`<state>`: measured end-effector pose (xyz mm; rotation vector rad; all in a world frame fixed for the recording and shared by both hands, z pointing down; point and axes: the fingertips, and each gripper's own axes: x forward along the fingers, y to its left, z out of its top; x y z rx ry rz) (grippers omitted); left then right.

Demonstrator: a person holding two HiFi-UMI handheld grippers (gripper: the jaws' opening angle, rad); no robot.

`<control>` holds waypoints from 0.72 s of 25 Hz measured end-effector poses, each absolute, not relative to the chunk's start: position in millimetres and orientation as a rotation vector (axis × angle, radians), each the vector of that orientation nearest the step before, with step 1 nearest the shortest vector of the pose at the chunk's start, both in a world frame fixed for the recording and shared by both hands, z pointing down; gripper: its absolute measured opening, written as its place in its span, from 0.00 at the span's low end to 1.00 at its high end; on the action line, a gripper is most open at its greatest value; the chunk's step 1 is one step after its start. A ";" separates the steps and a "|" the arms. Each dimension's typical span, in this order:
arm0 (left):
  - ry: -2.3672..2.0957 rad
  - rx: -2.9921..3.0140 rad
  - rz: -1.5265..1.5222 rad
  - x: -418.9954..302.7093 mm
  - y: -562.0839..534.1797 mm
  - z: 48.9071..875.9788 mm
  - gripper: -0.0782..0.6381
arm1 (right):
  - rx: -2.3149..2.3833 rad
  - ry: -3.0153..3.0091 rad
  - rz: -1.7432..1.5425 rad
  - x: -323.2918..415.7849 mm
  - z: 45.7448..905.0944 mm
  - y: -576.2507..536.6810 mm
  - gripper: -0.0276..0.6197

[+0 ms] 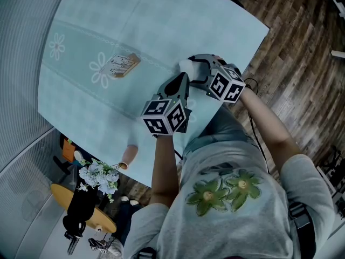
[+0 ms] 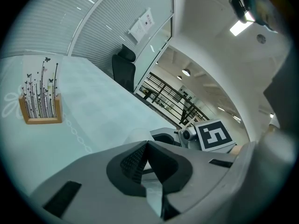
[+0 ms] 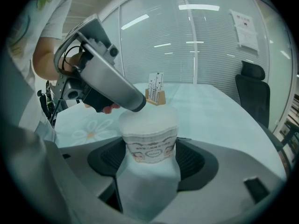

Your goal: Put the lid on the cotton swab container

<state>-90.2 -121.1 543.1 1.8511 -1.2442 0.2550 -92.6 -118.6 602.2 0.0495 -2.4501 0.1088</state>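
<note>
Cotton swab container (image 3: 148, 125) | round, translucent white, label band | right tool (image 3: 150, 149) grips

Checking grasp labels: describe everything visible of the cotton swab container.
The cotton swab container is a small round tub standing upright. Its frosted white top looks like the lid, apparently seated. A printed label band wraps the body below. The right tongs grip its sides with both pads. The tip of the shut left tongs meets the top's left edge. The base is hidden, so contact with the table can't be told.
</note>
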 end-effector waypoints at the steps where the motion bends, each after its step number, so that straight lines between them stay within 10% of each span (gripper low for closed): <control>1: -1.245 1.853 0.262 -89.7 -121.3 543.4 0.10 | 0.051 -2.452 0.114 -92.7 602.7 -118.4 0.57; 18: -1.380 1.856 0.691 -80.6 -122.2 548.7 0.11 | 0.084 -2.443 0.113 -91.3 604.4 -119.1 0.57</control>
